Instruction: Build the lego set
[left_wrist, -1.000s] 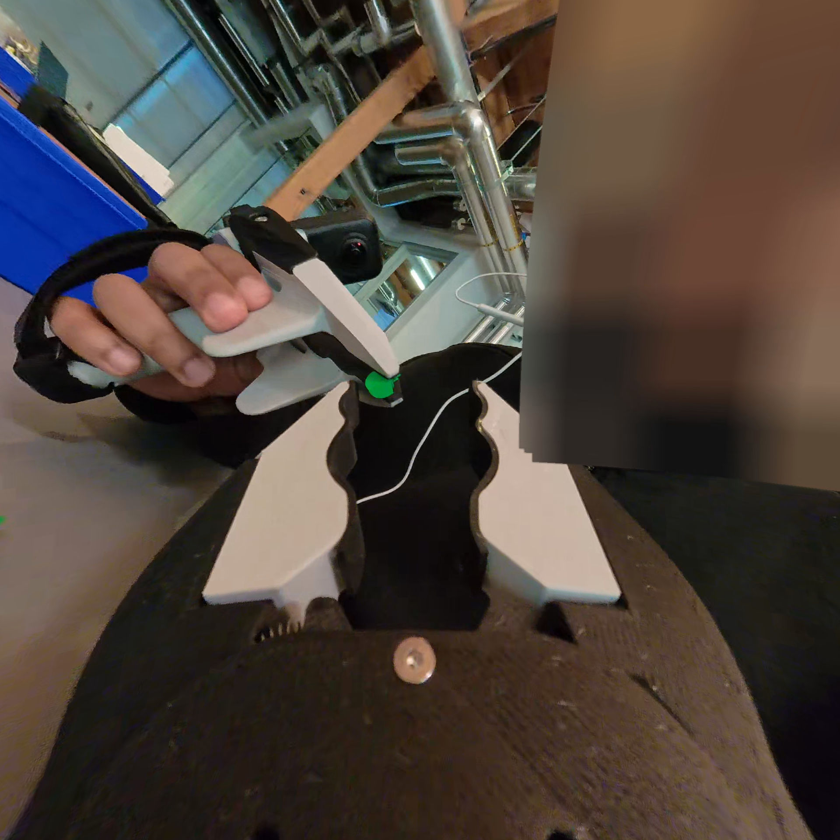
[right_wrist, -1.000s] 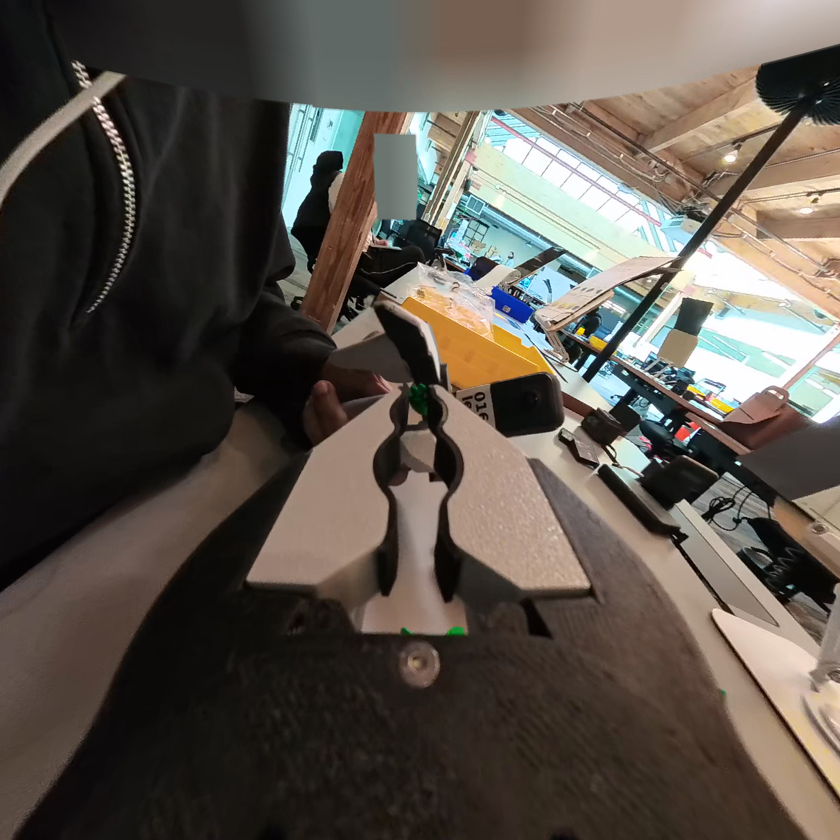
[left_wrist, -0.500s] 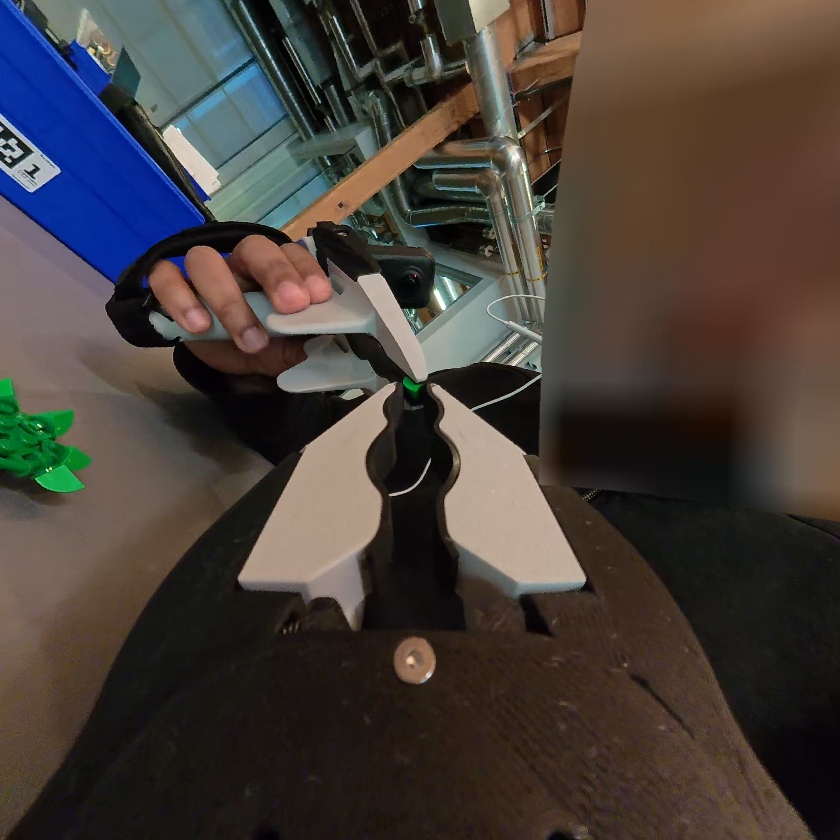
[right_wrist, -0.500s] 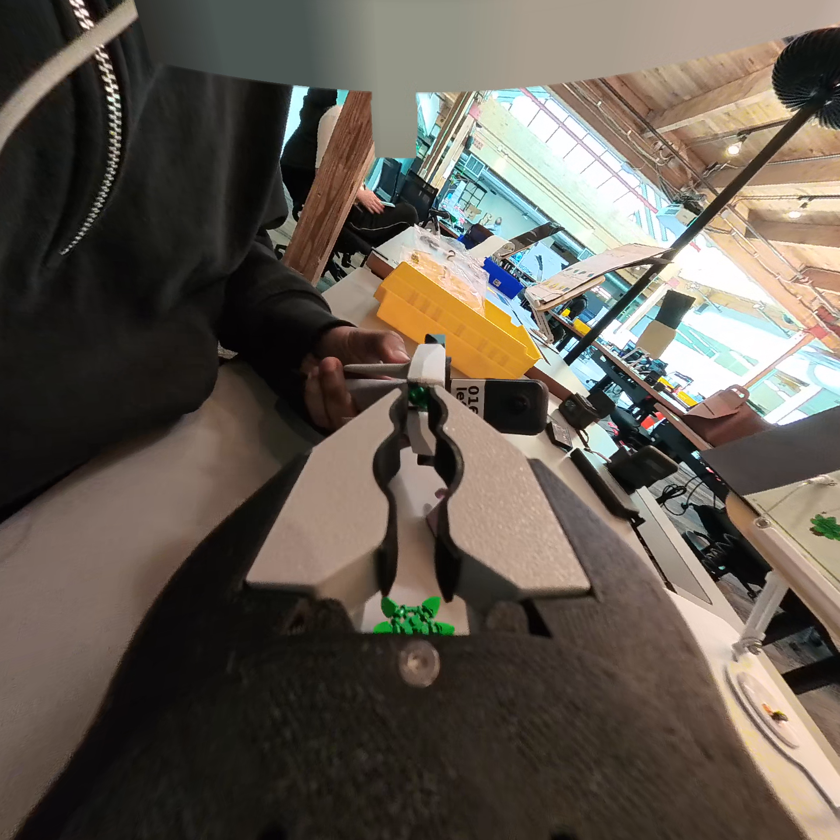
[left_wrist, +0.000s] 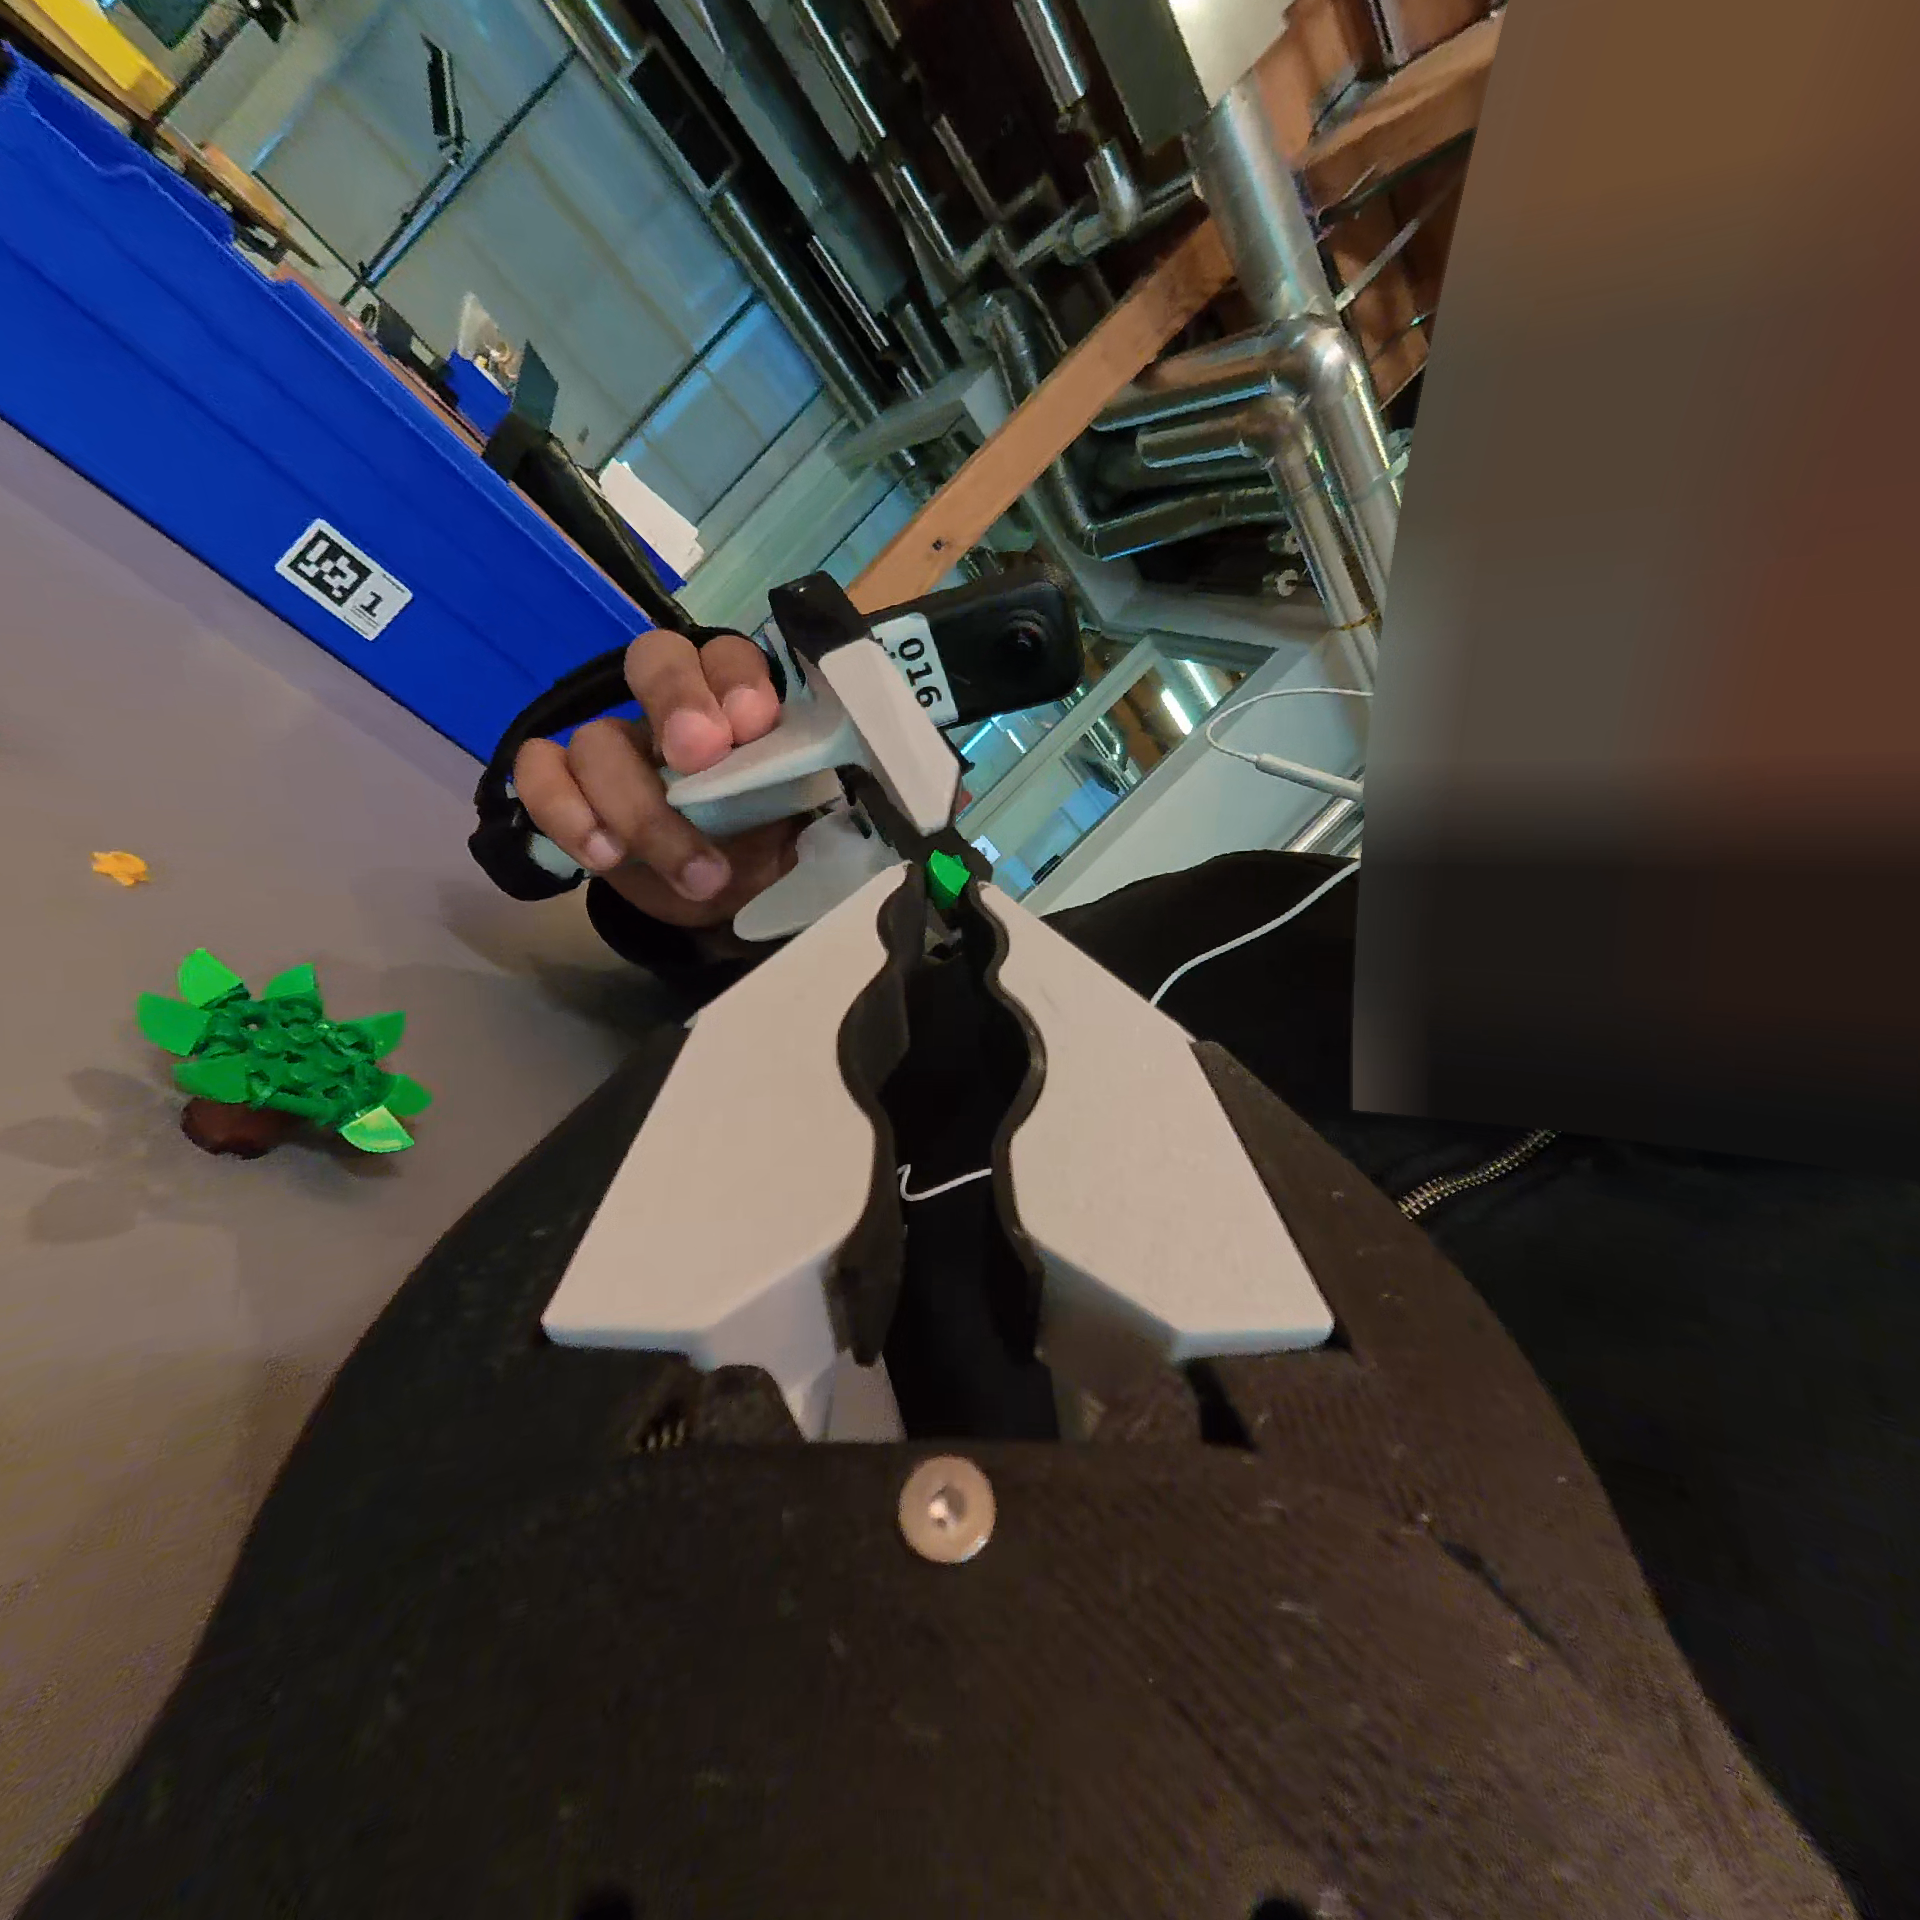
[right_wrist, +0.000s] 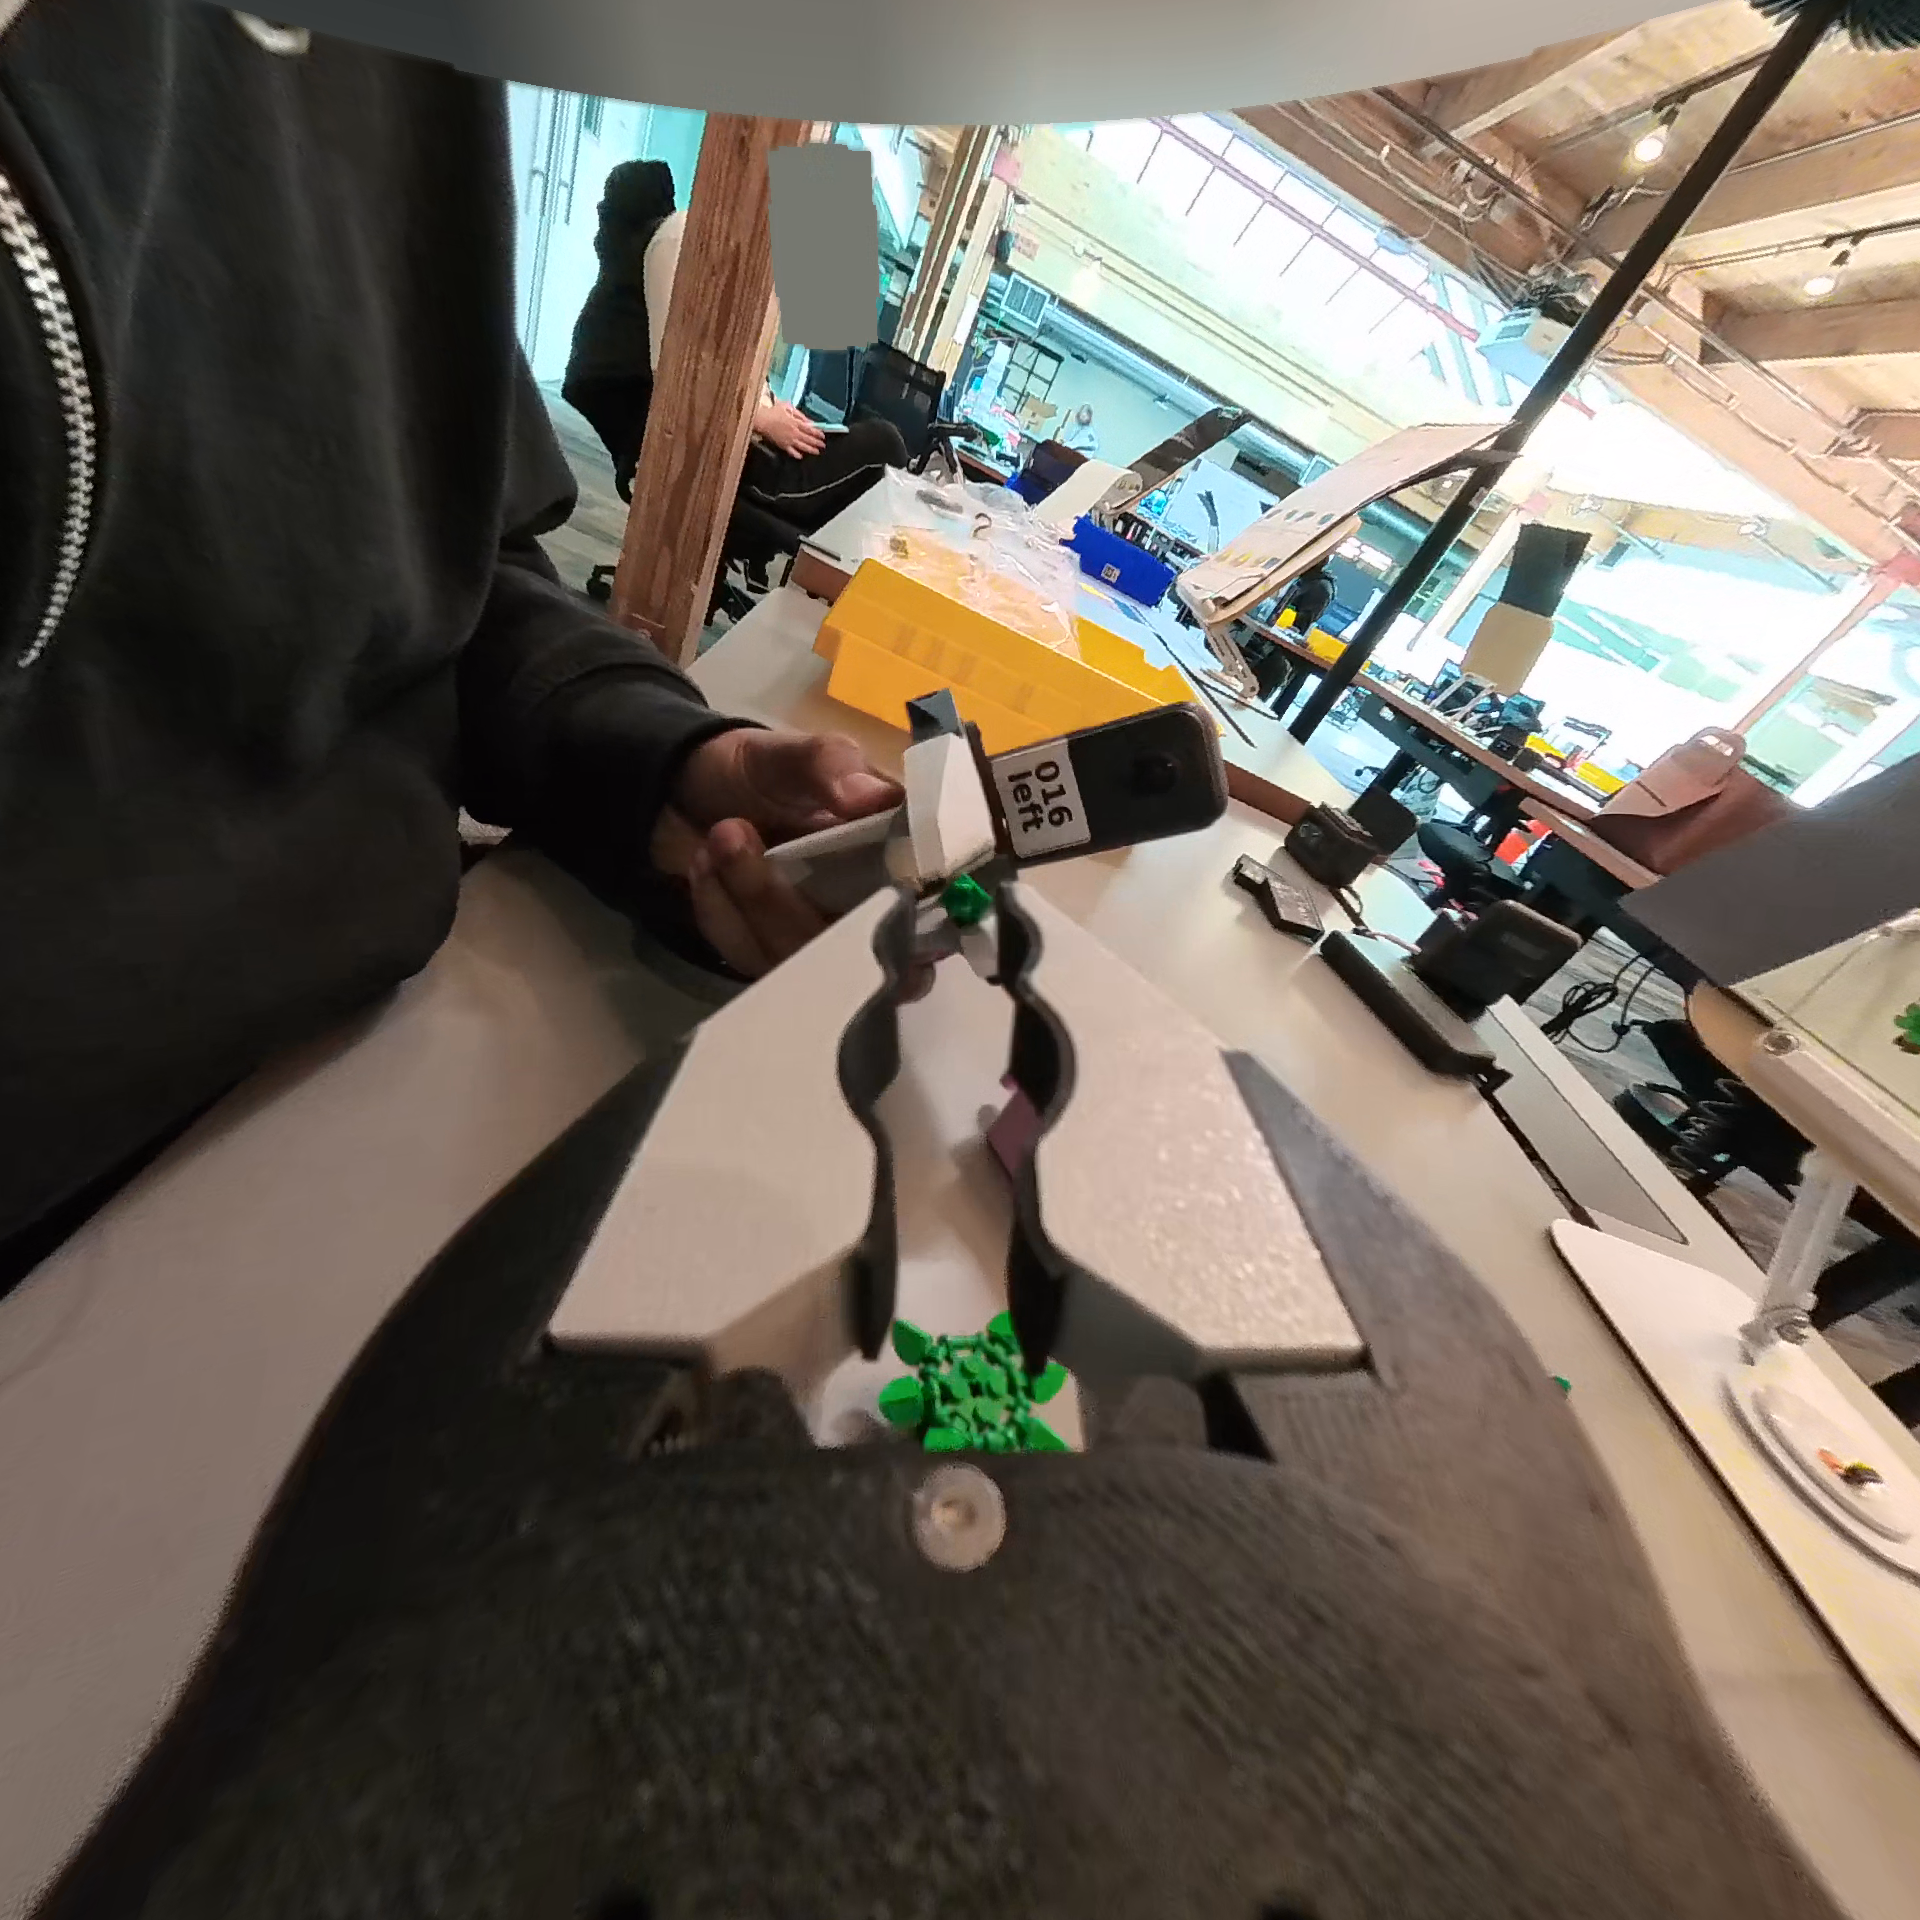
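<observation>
Fingertips of my left gripper (left_wrist: 943, 902) and right gripper (right_wrist: 954, 914) meet at frame centre, both pinching 1 tiny green piece (left_wrist: 945, 875): light, rigid, slippery, so I'd grip its flat sides. Farther left sits the leafy green build (left_wrist: 281, 1051).

Small green piece (left_wrist: 945, 876) mostly hidden btwn both grippers' tips so shape can't be told, leafy green build (right_wrist: 971, 1387) half covered by right gripper's (right_wrist: 956, 914) body, orange bit (left_wrist: 120, 865) too small to ID.
</observation>
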